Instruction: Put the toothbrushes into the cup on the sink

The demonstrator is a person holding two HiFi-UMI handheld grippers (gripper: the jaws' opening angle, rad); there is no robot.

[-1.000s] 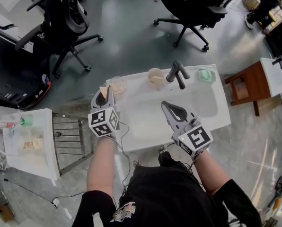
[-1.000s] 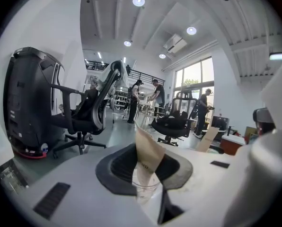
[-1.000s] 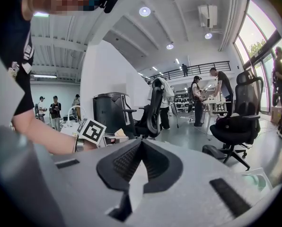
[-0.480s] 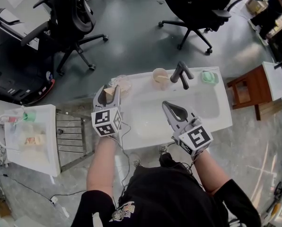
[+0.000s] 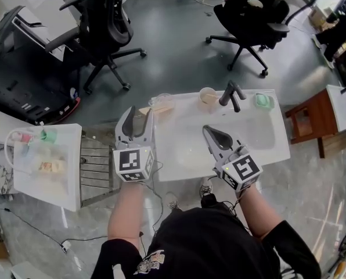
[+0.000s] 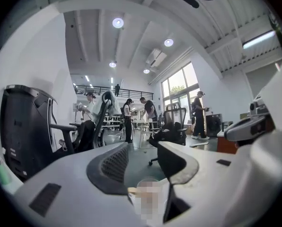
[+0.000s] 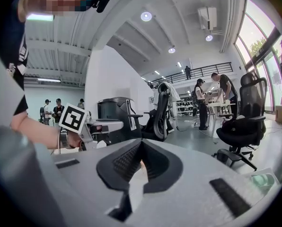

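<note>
grey workshop floor with swivel chairs, a white sink [image 5: 266,150] in the middle: the drop into the cup looks just made.

the left tongs [image 5: 141,113] have just been opening and stand spread with nothing between the pads, near the clear cup [image 5: 160,100] at the sink's back left corner. the right tongs [image 5: 208,130] are pressed together over the basin, gripping nothing i can see. a pale wooden toothbrush [image 5: 164,108] appears to stick out of that cup, its handle slanting across the rim, so i judge the release step done. no other loose toothbrush shows on the sink. a second, beige cup [image 5: 208,96] beside the faucet [image 5: 233,93] holds something i cannot make out. the next move, i judge, calls for drawing the left tongs clear without knocking the light cup, then looking for any brush left.
</note>
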